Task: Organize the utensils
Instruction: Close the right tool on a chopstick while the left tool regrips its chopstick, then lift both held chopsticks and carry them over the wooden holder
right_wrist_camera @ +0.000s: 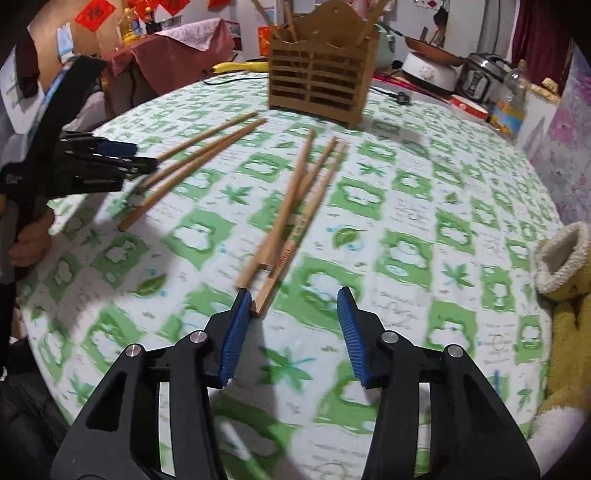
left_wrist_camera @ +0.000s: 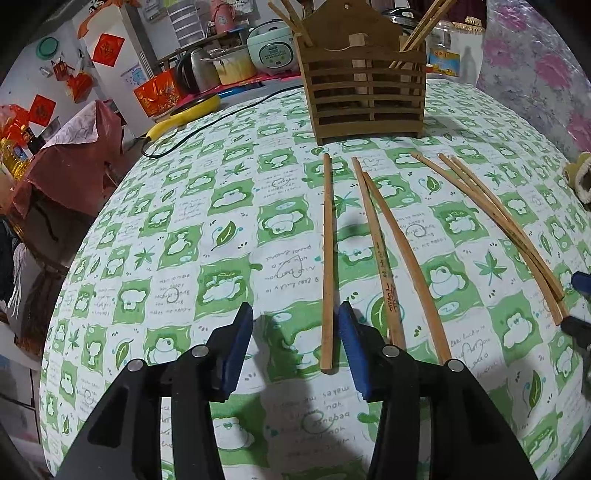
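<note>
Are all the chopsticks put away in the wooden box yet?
Not yet. Some chopsticks already stand in the wooden holder. Nothing is held: the left gripper is open beside a single chopstick, and the right gripper is open at the ends of a bunch of three chopsticks. Six loose ones lie on the green tablecloth waiting to go in.

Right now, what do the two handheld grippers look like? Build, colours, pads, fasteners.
Both match: the left gripper and right gripper have matte black plastic fingers, angular with triangular cut-outs, and round silver pivot pins. Each finger carries a ribbed blue pad. No cables show. In the right wrist view the left gripper's black body has small white lettering, too small to read.
</note>
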